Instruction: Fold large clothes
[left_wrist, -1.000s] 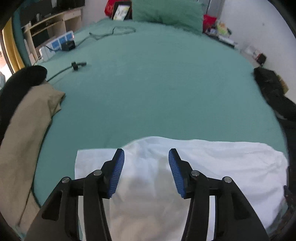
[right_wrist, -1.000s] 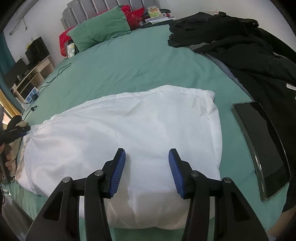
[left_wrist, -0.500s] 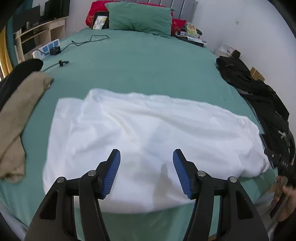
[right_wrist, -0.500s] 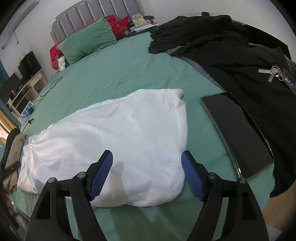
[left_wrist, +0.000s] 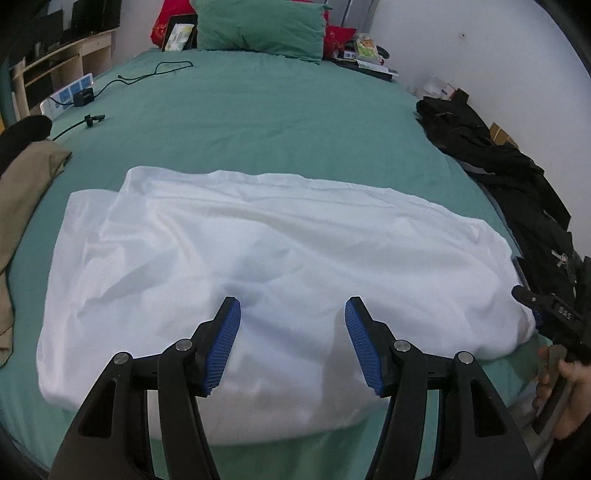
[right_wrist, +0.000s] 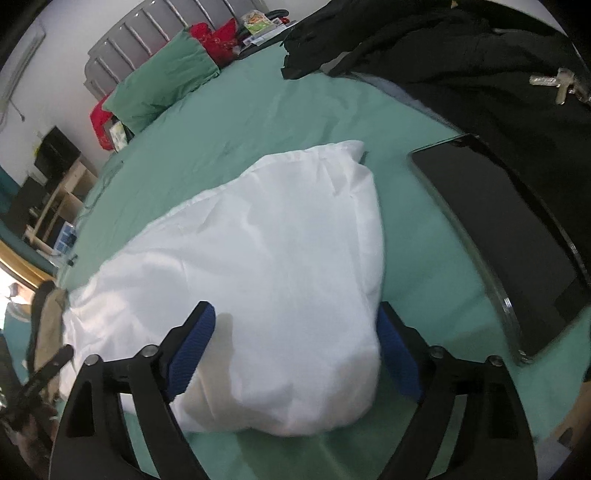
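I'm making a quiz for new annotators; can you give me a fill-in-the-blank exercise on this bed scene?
1. The white garment lies on a ____ bedsheet.
2. Both the left gripper and the right gripper hold ____.
3. In the right wrist view, the dark tablet lies to the ____ of the garment.

Missing words: green; nothing; right

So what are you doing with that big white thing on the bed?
A person is folding a large white garment on the green bed, with a gripping tool in each hand. The left tool is open above the cloth. The right tool has just been opening wider at the garment's end, and neither holds anything.
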